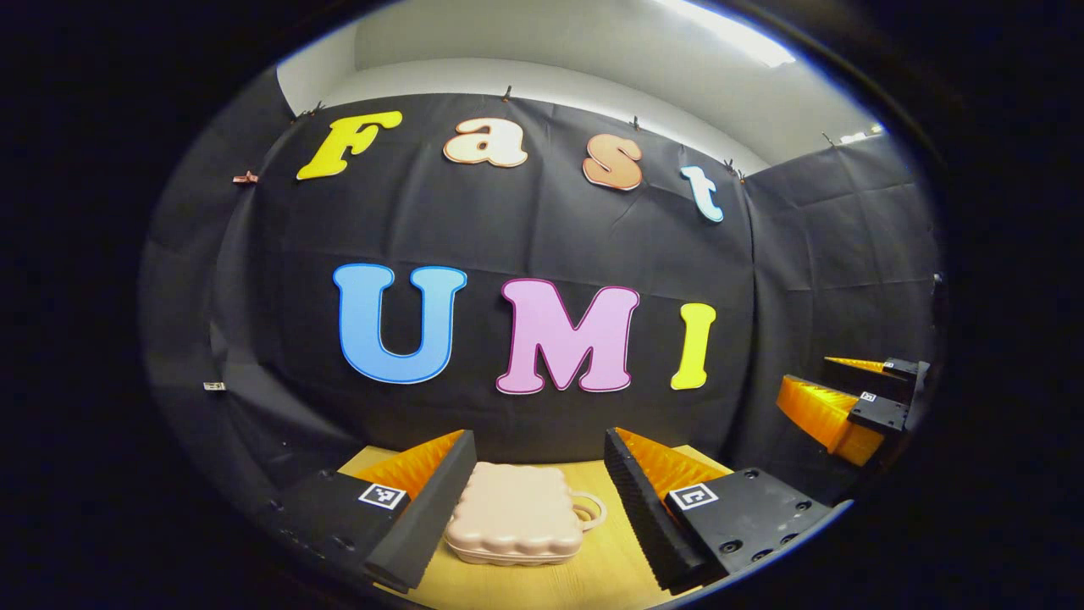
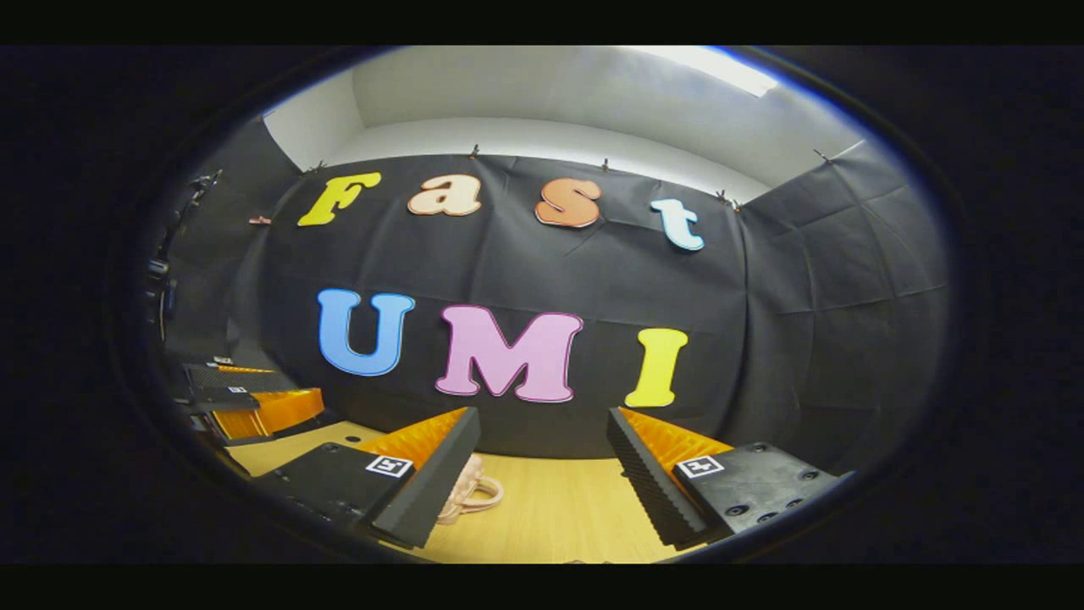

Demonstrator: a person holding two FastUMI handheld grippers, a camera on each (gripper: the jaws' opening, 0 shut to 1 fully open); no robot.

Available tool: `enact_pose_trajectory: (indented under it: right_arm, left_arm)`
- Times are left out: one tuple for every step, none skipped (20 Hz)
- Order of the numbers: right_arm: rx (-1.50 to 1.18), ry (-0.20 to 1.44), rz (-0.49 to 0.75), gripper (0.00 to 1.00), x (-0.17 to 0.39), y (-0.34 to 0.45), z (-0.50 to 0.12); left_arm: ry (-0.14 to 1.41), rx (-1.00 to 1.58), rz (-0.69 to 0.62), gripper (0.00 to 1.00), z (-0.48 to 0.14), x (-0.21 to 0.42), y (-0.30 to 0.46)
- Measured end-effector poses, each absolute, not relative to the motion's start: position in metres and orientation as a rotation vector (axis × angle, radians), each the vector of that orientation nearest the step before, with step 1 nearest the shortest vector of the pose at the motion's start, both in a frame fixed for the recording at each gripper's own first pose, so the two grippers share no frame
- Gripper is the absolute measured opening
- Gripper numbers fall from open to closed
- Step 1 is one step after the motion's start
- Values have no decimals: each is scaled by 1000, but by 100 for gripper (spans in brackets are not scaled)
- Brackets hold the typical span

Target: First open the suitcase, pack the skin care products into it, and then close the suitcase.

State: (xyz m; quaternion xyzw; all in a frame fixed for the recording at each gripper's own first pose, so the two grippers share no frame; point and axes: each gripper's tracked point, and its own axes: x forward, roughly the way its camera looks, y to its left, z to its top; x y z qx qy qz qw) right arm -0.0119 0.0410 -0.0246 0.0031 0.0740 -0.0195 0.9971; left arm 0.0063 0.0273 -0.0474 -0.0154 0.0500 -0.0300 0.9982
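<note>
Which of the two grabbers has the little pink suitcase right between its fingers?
The left gripper: the closed pink suitcase lies on the table right between its open fingers. The right gripper has the suitcase off to its left, just its handle peeking out.

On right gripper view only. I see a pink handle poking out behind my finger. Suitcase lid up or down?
Observer: Down. In the left gripper view the whole suitcase lies shut and flat on the table.
Operator: Left gripper got hold of it?
Observer: No. The left gripper is open, with the suitcase ahead between its spread fingers, not clamped.
</note>
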Motion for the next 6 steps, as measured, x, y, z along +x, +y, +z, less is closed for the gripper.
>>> enact_pose_trajectory:
  right_arm:
    - [10,139,-43,97,-10,40,-22]
    - [12,132,-45,97,-9,40,-21]
    - [13,129,-46,97,-8,40,-21]
    - [11,130,-46,96,-7,42,-22]
    - [8,134,-43,96,-5,43,-24]
    - [6,135,-41,96,-5,43,-25]
  left_arm:
    - [90,-28,-61,96,-43,7,27]
    - [80,-28,-62,92,-41,9,27]
    - [70,-29,-61,92,-38,9,27]
    - [63,-27,-63,96,-36,11,27]
    - [58,-24,-61,96,-33,12,28]
    - [54,-22,-60,97,-31,12,28]
